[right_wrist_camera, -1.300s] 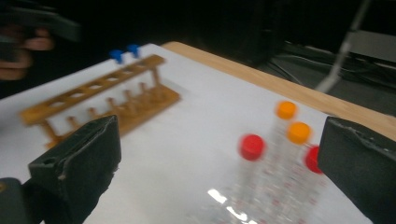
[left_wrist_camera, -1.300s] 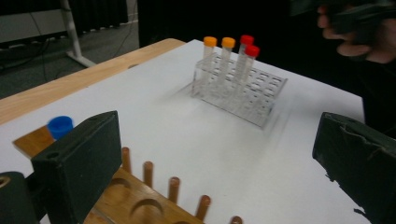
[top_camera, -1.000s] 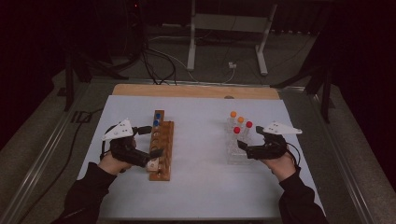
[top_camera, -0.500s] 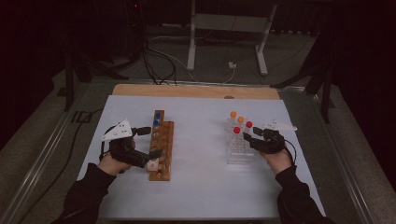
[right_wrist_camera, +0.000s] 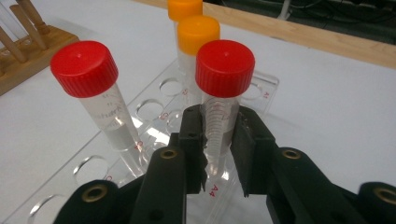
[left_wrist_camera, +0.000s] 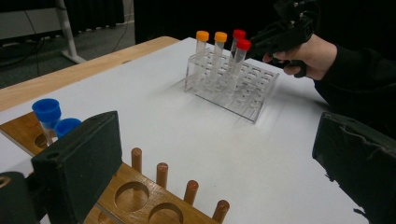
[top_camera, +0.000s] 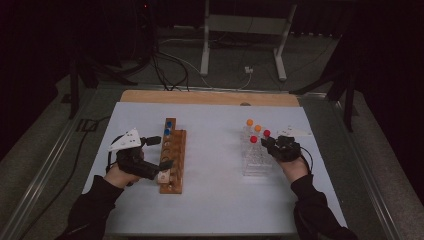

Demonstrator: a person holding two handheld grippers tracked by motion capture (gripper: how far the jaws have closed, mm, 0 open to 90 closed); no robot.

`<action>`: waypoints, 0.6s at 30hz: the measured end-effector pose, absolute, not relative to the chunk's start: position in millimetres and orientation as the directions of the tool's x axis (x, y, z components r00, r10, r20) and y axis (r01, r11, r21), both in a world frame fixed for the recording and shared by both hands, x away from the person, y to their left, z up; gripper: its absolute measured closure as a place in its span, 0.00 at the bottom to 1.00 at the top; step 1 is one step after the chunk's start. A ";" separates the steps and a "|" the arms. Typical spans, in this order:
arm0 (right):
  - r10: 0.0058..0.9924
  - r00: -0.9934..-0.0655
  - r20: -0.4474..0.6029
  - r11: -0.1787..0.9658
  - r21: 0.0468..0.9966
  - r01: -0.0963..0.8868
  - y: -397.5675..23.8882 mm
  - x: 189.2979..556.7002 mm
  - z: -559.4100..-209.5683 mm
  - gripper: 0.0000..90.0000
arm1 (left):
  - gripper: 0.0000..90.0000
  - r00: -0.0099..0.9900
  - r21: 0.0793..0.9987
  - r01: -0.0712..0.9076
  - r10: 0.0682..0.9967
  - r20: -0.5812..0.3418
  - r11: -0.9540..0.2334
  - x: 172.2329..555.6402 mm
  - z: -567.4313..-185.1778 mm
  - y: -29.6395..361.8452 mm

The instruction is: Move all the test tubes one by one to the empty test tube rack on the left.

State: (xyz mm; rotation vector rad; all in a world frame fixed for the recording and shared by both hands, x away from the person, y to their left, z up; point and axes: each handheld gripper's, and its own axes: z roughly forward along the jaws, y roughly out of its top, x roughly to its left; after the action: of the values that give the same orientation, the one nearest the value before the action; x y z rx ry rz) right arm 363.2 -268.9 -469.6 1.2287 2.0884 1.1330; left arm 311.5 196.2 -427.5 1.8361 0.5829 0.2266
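A clear tube rack (top_camera: 257,165) on the right of the white table holds two orange-capped tubes (top_camera: 252,125) and two red-capped ones. My right gripper (right_wrist_camera: 218,126) has just been closing and is now shut on the nearer red-capped tube (right_wrist_camera: 225,67), below its cap, with the tube upright in the rack (right_wrist_camera: 154,112). From above, the right gripper (top_camera: 267,145) sits at the rack's right side. On the left, my left gripper (top_camera: 162,152) stands open astride the near end of a wooden rack (top_camera: 175,150). Two blue-capped tubes (top_camera: 168,129) stand at that rack's far end.
The wooden rack (left_wrist_camera: 140,196) has round holes and a row of pegs. A second red-capped tube (right_wrist_camera: 86,70) stands close to the left of the gripped one. White tabletop lies between the two racks. A wooden strip (top_camera: 210,97) edges the table's far side.
My right gripper moved left and down to the clear rack, and its jaws closed on the red-capped tube. The left hand has stayed still.
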 end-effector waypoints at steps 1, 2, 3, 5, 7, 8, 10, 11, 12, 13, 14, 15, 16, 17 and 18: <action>0.870 -0.493 0.013 0.260 0.837 0.482 -268.9 362.6 -468.4 0.83 | 0.03 0.858 0.931 0.277 0.496 -0.129 -0.237 311.5 -427.5 196.4; 0.870 -0.494 0.006 0.262 0.841 0.473 -269.1 361.8 -466.6 0.83 | 0.03 0.858 0.931 0.280 0.496 -0.133 -0.235 311.5 -427.8 196.3; 0.867 -0.498 -0.002 0.269 0.843 0.466 -269.0 361.0 -464.1 0.83 | 0.03 0.860 0.929 0.280 0.493 -0.131 -0.241 311.6 -428.1 196.3; 0.865 -0.501 -0.021 0.278 0.852 0.444 -268.9 357.9 -457.7 0.83 | 0.03 0.860 0.928 0.281 0.494 -0.132 -0.243 311.8 -428.5 196.1; 0.864 -0.503 -0.033 0.280 0.861 0.424 -269.3 354.5 -450.5 0.83 | 0.03 0.860 0.929 0.281 0.492 -0.132 -0.241 311.4 -428.5 195.9; 0.864 -0.503 -0.037 0.278 0.867 0.414 -270.1 352.6 -446.9 0.83 | 0.03 0.861 0.929 0.280 0.490 -0.132 -0.243 311.2 -428.5 195.7; 0.864 -0.502 -0.044 0.273 0.878 0.393 -271.4 348.2 -439.6 0.83 | 0.03 0.862 0.928 0.278 0.490 -0.128 -0.247 311.0 -428.0 195.4; 0.864 -0.501 -0.054 0.276 0.882 0.382 -272.0 345.8 -435.9 0.83 | 0.03 0.863 0.929 0.278 0.489 -0.130 -0.243 311.0 -427.7 195.7; 0.864 -0.500 -0.059 0.276 0.886 0.372 -272.8 343.5 -432.3 0.83 | 0.03 0.863 0.930 0.279 0.487 -0.133 -0.241 311.1 -427.6 195.8; 0.864 -0.499 -0.063 0.275 0.890 0.363 -273.7 341.1 -428.6 0.83 | 0.03 0.863 0.929 0.278 0.488 -0.131 -0.243 310.6 -427.6 195.5; 0.863 -0.500 -0.065 0.273 0.894 0.355 -274.6 339.0 -425.0 0.83 | 0.03 0.865 0.929 0.279 0.483 -0.133 -0.245 310.3 -427.6 195.2; 0.861 -0.505 -0.063 0.271 0.897 0.350 -275.4 336.9 -421.5 0.83 | 0.03 0.866 0.928 0.278 0.482 -0.130 -0.249 310.2 -427.4 194.8; 0.859 -0.508 -0.068 0.274 0.899 0.342 -275.8 334.8 -418.2 0.83 | 0.03 0.866 0.928 0.275 0.483 -0.127 -0.249 310.0 -427.3 194.4; 0.857 -0.510 -0.071 0.275 0.901 0.336 -275.9 332.7 -415.1 0.83 | 0.03 0.867 0.929 0.277 0.480 -0.131 -0.246 310.1 -427.1 194.5; 0.853 -0.516 -0.073 0.280 0.900 0.335 -275.8 331.1 -412.3 0.83 | 0.03 0.867 0.929 0.278 0.481 -0.132 -0.245 310.0 -426.9 194.4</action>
State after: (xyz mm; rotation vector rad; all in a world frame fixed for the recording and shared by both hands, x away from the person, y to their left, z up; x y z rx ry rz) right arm 331.1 -275.8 -412.3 1.0629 1.9916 1.1986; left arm 310.0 194.4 -426.9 1.8440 0.5695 0.2120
